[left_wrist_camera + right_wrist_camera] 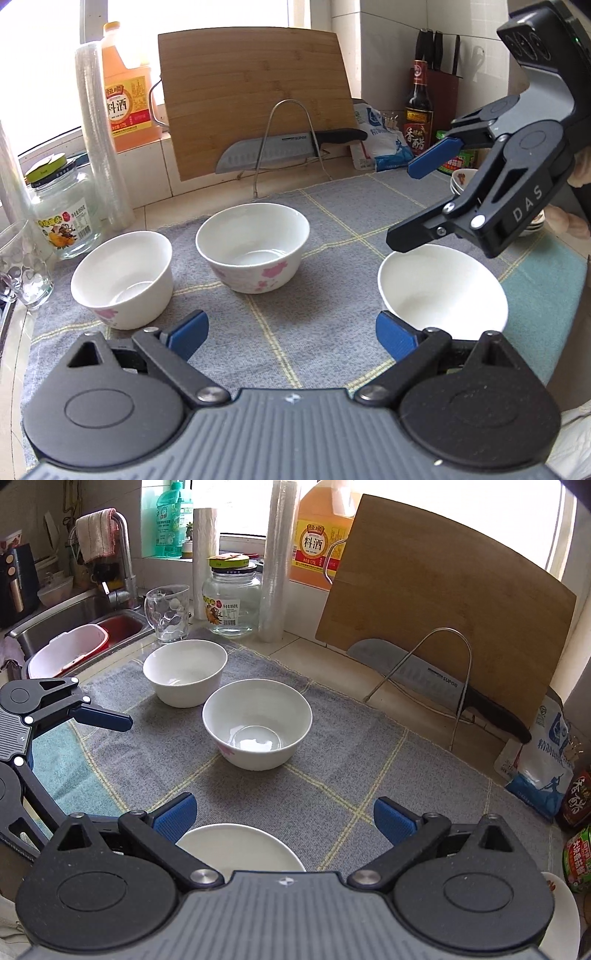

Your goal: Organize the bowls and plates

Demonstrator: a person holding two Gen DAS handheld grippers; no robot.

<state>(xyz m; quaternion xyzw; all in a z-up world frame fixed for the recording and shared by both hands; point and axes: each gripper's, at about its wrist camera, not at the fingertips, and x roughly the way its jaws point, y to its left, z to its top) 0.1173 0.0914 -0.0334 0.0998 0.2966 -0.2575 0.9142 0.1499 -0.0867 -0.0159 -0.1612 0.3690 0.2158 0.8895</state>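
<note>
where three bowls [253, 245] sit apart, bare mat [332, 229] between

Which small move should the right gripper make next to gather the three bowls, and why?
Probably lower the right gripper so one finger goes inside the nearest bowl and the other outside its wall, then close on the rim. Its jaws stand open with nothing held, this bowl lies just below them, and the middle bowl stands empty and upright on the grey cloth, ready for nesting.
</note>
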